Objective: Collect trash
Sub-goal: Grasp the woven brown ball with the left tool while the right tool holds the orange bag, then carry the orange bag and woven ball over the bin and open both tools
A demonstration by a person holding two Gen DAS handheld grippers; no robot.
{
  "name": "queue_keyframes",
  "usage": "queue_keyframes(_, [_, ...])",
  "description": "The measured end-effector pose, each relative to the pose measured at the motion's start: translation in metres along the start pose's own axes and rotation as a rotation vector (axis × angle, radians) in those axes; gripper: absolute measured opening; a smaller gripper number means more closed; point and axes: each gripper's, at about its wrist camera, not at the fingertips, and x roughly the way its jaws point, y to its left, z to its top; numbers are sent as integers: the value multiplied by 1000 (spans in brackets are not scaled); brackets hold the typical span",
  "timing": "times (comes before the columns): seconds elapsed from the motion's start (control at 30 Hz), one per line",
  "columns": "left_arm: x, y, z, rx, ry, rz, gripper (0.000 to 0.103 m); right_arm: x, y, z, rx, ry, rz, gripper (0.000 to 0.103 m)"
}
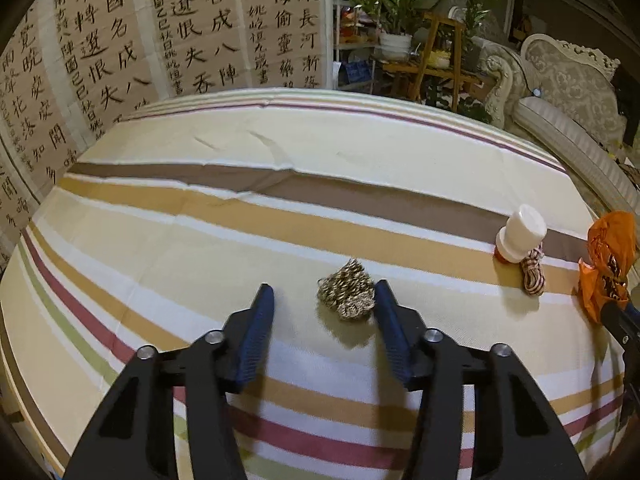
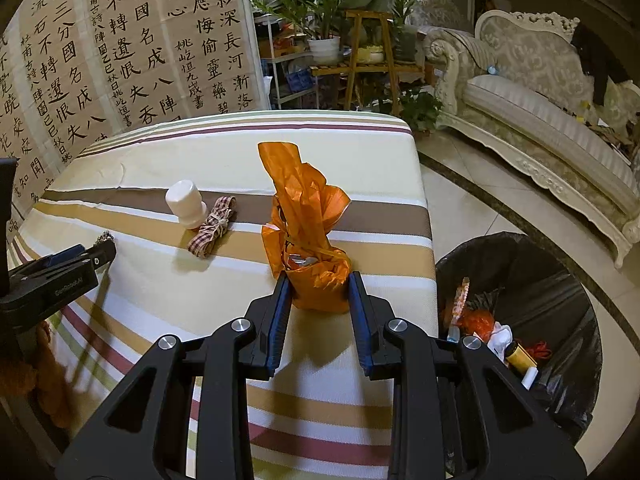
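A small bundle of brown-and-white twine lies on the striped tablecloth. My left gripper is open around it: the right pad touches the bundle, the left pad stands apart from it. My right gripper is shut on the base of a crumpled orange plastic bag, which stands upright near the table's right edge. The same bag shows at the far right of the left wrist view. A white bottle lies beside a tied checkered ribbon bundle.
A bin with a black liner, holding several pieces of trash, stands on the tiled floor right of the table. A calligraphy screen backs the table. A cream sofa and a wooden plant stand lie beyond.
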Motion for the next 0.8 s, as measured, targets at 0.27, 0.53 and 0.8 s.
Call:
queue_keyframes(0.27, [-5,-3,-4,12,-12,-33,20,0,0,0,-1,0,1,28])
queue_keyframes(0.53, [-25,-9,-19,18,-26,-71,20,-5,-2,-2,7,-8,0,28])
queue_keyframes(0.8, [-53,-30,-36,54,-73,-98,20,-19,-7,-15,23,-19,-11,28])
